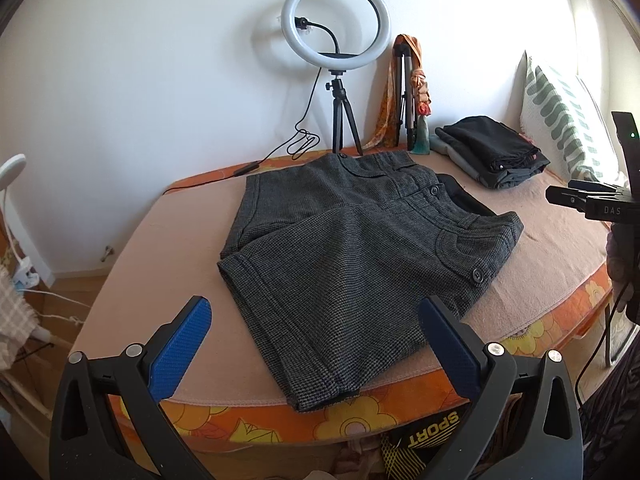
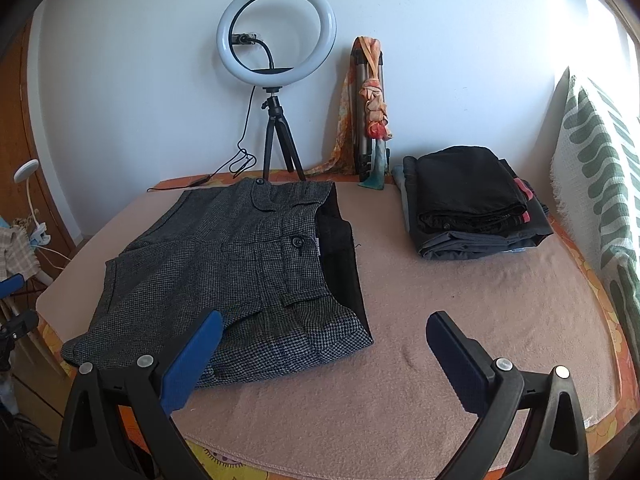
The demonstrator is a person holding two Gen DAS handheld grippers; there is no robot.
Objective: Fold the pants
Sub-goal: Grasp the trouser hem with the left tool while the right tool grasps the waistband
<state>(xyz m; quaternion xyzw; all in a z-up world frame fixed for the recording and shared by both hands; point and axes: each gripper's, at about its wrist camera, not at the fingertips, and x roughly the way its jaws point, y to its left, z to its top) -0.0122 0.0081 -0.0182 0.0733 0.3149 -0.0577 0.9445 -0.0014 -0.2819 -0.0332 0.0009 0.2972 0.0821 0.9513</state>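
Observation:
Dark grey checked short pants (image 1: 344, 252) lie flat on the pink blanket (image 1: 160, 280), one leg laid over the other, waistband to the right. My left gripper (image 1: 314, 316) is open and empty, above the near leg hem. The pants also show in the right wrist view (image 2: 224, 264). My right gripper (image 2: 324, 332) is open and empty, near the waistband's front corner; it also shows at the right edge of the left wrist view (image 1: 576, 196).
A stack of folded dark clothes (image 2: 472, 200) sits at the back right. A ring light on a tripod (image 2: 276, 40) and a scarf-draped stand (image 2: 372, 112) are against the wall. A green-patterned pillow (image 2: 600, 184) is at the right. The orange flowered bed edge (image 1: 360, 420) is nearest.

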